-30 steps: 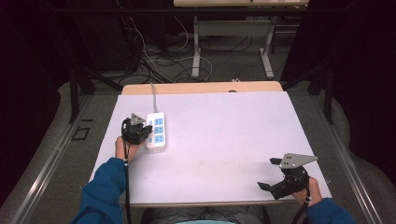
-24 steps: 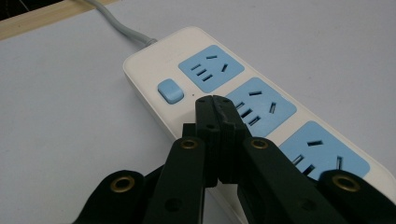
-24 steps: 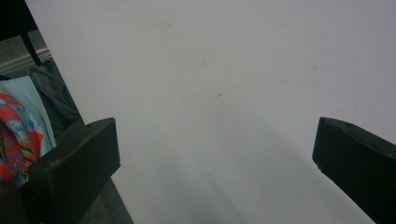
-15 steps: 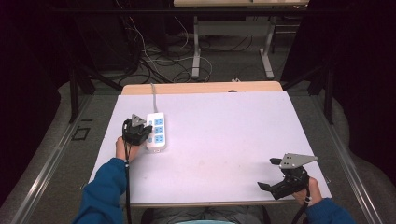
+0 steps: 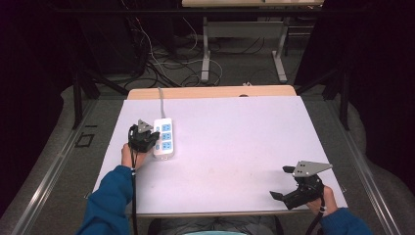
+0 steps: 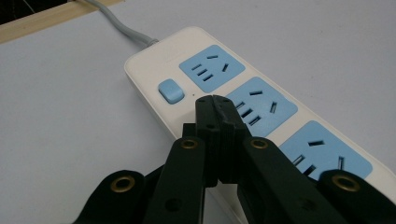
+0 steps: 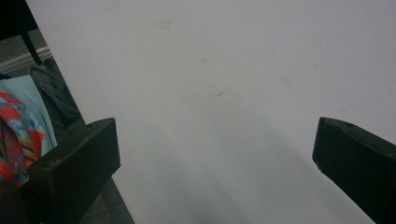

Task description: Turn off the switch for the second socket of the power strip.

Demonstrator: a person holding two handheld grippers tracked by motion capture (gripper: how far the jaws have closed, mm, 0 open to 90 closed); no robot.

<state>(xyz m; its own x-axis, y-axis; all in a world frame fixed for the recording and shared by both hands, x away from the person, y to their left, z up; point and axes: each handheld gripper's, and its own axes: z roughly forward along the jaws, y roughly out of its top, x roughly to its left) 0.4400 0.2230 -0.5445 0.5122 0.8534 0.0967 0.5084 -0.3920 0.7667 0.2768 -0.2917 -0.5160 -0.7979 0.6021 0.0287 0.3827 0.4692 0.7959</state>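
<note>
A white power strip [image 5: 164,138] with three blue sockets and a grey cable lies at the left of the white table [image 5: 235,142]. My left gripper [image 5: 152,140] is at its left edge, jaws shut with nothing between them. In the left gripper view the closed tips of the left gripper [image 6: 215,103] hover just above the power strip [image 6: 261,107], close to the blue switch [image 6: 171,90] and the middle socket. My right gripper [image 5: 284,187] rests near the table's front right corner, jaws spread wide and empty. The right gripper [image 7: 215,140] looks across bare table surface [image 7: 233,70].
The grey cable [image 5: 160,100] runs from the strip to the table's wooden far edge [image 5: 210,91]. Beyond it are floor cables and metal table legs [image 5: 205,49]. In the right gripper view the table's front edge [image 7: 88,107] and a patterned garment [image 7: 18,126] show at left.
</note>
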